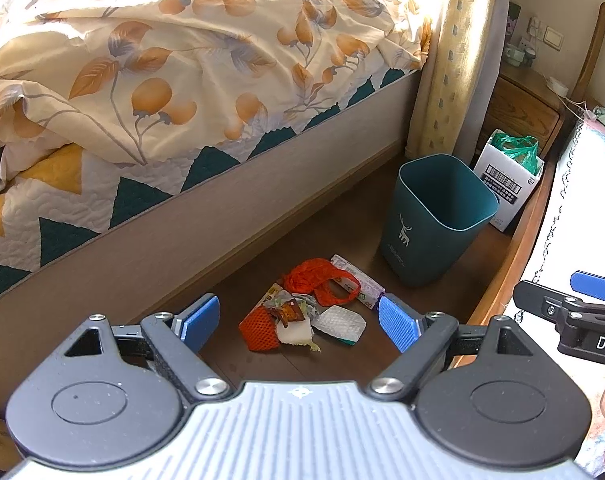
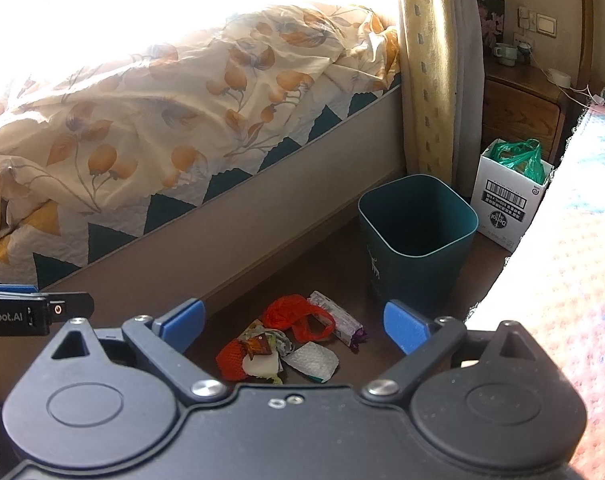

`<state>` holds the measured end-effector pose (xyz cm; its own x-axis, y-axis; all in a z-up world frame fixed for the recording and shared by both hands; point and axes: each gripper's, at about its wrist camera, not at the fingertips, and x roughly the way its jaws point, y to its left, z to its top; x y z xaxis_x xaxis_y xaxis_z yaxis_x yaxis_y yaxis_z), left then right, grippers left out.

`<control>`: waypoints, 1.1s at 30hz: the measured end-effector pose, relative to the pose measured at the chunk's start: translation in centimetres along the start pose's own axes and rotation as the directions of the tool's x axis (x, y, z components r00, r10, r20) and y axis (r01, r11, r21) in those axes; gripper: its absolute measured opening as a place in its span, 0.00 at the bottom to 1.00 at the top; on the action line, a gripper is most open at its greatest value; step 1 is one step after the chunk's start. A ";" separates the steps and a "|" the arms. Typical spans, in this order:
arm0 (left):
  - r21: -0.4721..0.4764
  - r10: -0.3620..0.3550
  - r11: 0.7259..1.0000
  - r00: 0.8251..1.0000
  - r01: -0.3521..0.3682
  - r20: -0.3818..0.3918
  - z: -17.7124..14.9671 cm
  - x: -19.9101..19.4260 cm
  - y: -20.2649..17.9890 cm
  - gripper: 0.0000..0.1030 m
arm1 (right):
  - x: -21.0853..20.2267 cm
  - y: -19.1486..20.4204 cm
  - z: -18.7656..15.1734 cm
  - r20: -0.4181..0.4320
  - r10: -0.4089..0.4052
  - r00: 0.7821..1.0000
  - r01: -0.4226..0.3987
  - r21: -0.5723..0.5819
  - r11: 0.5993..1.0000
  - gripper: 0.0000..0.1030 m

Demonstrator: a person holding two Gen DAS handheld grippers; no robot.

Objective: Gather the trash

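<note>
Both grippers hang above the floor, side by side and tilted down toward the trash [image 1: 306, 308]. The left gripper [image 1: 298, 322] has its jaws wide and holds nothing; the right gripper [image 2: 294, 326] is just as wide and bare. The trash is a small heap on the dark floor [image 1: 342, 360] between two beds: a red net bag [image 1: 322, 280], an orange mesh piece [image 1: 258, 330], wrappers and white scraps. Just beyond it stands the teal bin [image 1: 434, 220], upright and apart from the heap, near a white box [image 1: 506, 188].
</note>
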<state>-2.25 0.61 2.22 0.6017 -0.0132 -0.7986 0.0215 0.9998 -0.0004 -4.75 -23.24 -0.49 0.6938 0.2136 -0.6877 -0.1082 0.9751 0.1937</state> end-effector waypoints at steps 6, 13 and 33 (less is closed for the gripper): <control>0.000 0.000 1.000 1.000 0.000 0.000 0.0 0.0 0.0 0.85 | 0.1 0.0 0.0 -0.001 -0.001 1.000 0.001 -0.002 1.000 0.93; -0.001 -0.010 1.000 1.000 0.010 0.002 0.2 -0.1 0.1 0.85 | 0.1 0.0 -0.3 0.000 0.001 1.000 -0.001 -0.007 1.000 0.93; 0.011 -0.071 0.997 0.997 0.071 0.022 0.4 -0.5 0.0 0.85 | -0.1 1.1 0.2 -0.005 -0.033 0.999 0.033 -0.036 0.999 0.92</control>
<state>-2.21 0.58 2.84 0.6159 -0.0849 -0.7832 0.0730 0.9961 -0.0505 -4.84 -22.23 -0.08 0.6937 0.1814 -0.6970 -0.1109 0.9831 0.1455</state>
